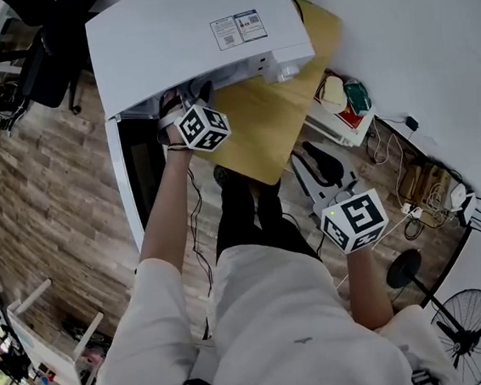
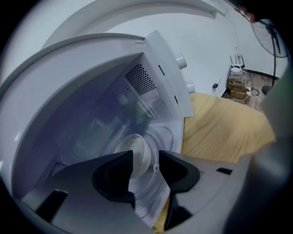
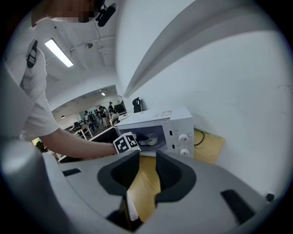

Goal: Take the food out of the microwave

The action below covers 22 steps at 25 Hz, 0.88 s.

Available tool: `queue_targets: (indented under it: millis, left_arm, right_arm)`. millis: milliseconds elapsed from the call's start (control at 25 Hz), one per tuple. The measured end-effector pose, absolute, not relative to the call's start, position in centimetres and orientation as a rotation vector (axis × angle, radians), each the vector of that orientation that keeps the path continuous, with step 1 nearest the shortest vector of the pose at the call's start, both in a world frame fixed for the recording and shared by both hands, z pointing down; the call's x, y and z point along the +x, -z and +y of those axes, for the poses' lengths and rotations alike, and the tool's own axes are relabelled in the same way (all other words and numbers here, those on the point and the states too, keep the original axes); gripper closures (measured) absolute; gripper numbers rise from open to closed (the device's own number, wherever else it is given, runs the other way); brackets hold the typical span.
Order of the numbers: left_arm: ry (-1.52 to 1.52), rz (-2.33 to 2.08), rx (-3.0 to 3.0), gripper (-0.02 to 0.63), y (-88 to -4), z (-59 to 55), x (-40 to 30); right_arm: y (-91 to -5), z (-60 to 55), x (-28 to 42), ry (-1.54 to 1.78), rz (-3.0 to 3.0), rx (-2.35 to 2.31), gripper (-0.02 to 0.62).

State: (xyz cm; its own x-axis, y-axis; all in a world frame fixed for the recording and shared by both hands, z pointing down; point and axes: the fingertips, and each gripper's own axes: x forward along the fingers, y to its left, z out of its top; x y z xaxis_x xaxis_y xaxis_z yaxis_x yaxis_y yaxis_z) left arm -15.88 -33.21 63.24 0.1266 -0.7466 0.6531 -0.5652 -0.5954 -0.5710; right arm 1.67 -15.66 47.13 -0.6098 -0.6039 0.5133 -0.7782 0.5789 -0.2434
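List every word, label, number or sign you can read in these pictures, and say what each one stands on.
No text can be read in any view.
Two stickers on top of the microwave: print too small to read.
Markings beside the knobs on the microwave front: too small to read.
Marker cubes: black-and-white square patterns only, no words.

Bowl (image 2: 137,153): smeared inside the microwave (image 2: 91,91); what it holds can't be made out.
Left tongs (image 2: 145,168): in the head view, tips out of sight under the microwave's top.
Right tongs (image 3: 147,171): in the head view, tips hidden beneath their own body.
Label (image 1: 239,29): print too small to read.
Tabletop (image 1: 256,139): far part covered by the microwave.
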Motion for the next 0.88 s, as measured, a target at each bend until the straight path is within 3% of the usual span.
queue_targets:
  millis: [880]
  left_arm:
    - [1.597, 1.259, -1.89, 0.449, -65.8, -35.5, -17.1]
  right_arm:
    - [-48.0, -14.8, 3.6, -0.729, -2.41, 1.168, 0.489]
